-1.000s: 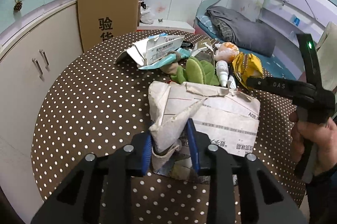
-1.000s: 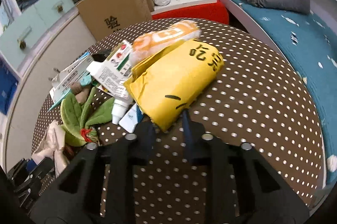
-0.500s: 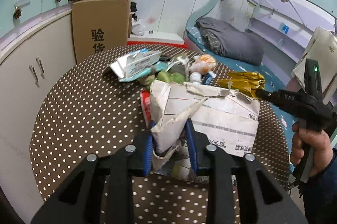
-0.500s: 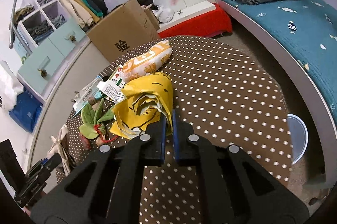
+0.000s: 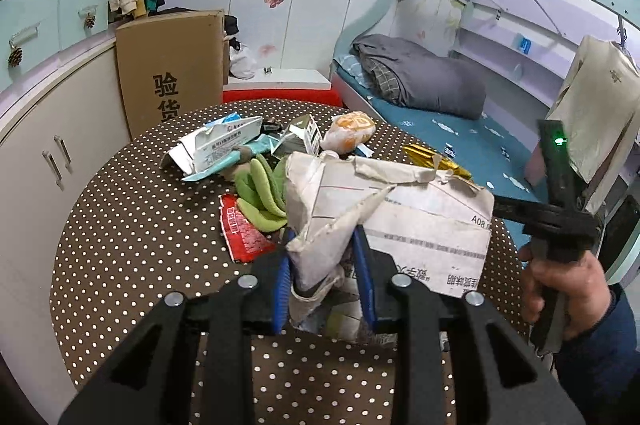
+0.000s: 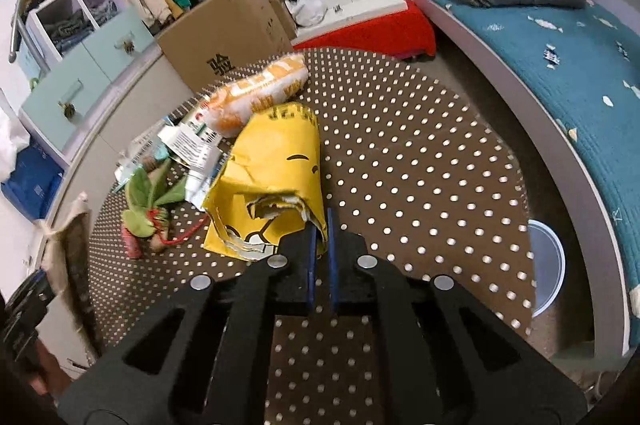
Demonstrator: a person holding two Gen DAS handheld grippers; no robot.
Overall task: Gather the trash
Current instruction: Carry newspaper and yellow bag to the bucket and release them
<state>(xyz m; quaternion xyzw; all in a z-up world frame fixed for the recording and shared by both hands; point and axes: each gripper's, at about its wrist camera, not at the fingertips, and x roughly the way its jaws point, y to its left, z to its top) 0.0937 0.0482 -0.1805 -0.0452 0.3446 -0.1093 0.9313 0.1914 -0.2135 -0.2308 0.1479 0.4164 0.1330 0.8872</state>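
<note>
My left gripper (image 5: 325, 249) is shut on a folded corner of a torn grey-white paper mailer bag (image 5: 416, 221) and holds it above the dotted round table (image 5: 132, 209). My right gripper (image 6: 322, 225) is shut on the edge of a yellow snack bag (image 6: 280, 181), lifted off the table (image 6: 420, 161). The yellow bag also shows gold behind the mailer in the left wrist view (image 5: 434, 161). The right gripper's body (image 5: 556, 221) is at the right, in a hand.
On the table lie an orange snack bag (image 6: 256, 97), a white carton (image 5: 224, 141), green leaves (image 5: 260, 193), a red wrapper (image 5: 242, 229) and small tubes. A cardboard box (image 5: 172, 69) stands behind. A blue bin (image 6: 546, 267) sits on the floor by the bed (image 6: 560, 37).
My right gripper closed on the yellow bag and lifted it up and back from the pile. My left gripper rose with the paper mailer still held.
</note>
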